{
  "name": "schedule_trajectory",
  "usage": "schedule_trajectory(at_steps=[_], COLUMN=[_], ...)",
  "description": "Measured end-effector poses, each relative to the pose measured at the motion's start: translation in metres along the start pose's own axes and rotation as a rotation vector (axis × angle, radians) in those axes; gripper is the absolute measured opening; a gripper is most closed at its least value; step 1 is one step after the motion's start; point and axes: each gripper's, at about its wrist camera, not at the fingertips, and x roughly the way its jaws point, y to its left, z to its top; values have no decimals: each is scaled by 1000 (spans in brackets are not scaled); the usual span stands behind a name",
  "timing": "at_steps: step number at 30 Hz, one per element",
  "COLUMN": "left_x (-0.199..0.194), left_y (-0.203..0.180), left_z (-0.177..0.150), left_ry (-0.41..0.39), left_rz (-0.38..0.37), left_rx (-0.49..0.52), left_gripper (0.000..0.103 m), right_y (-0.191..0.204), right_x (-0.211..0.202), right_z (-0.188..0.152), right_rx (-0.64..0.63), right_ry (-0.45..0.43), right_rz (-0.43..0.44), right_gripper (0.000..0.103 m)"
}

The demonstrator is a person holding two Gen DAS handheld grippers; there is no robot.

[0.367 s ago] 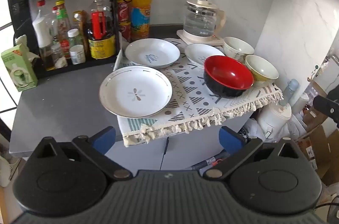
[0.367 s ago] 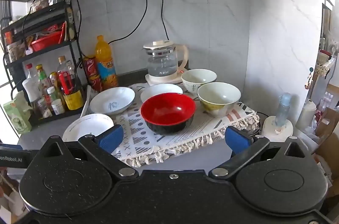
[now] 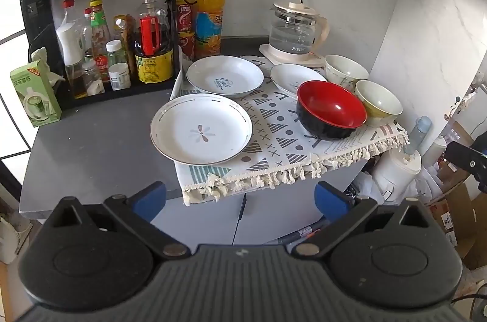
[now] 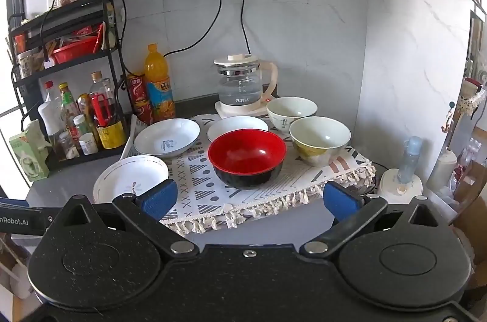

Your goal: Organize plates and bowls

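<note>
- Left gripper (image 3: 240,197): jaws wide apart, nothing between the blue pads; angled down toward the counter front, short of the dishes.
- Right gripper (image 4: 249,198): jaws likewise spread wide and empty; held level before the cloth's fringed edge.
- Patterned cloth (image 3: 274,136): spread over the right part of the grey counter (image 3: 91,145), fringe hanging over the front edge.
- Flower plate (image 3: 201,133): nearest, half on the cloth's left edge, half on bare counter.
- Blue-script plate (image 3: 225,76): behind the flower plate, just apart from it, on the cloth.
- Small white plate (image 3: 293,76): right of the blue-script plate, partly hidden behind the red-and-black bowl (image 3: 331,108).
- Red-and-black bowl: upright, mid-cloth toward the front right; touching or nearly touching the yellow-sided bowl (image 3: 379,102) at its right.
- White bowl (image 3: 345,71): behind the yellow-sided bowl, close beside the glass kettle (image 3: 293,31).
- Glass kettle: on its base against the back wall, cord up to the socket.
- Condiment rack (image 3: 100,44): at left, with bottles; orange drink bottle (image 3: 209,14) just right of it.
</note>
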Motion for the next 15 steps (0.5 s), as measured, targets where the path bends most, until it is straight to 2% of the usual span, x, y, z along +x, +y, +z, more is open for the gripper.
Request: schedule_trajectory(at_steps=[15], left_x=[-5], left_y=[-1], left_z=[-1], left_ry=[-6], left_rz=[4], left_rx=[-3], left_gripper=[103], right_y=[-2], right_x=[-5], right_z=[-2], right_rx=[-6], right_ry=[-3], right_rz=[29], right_gripper=[103])
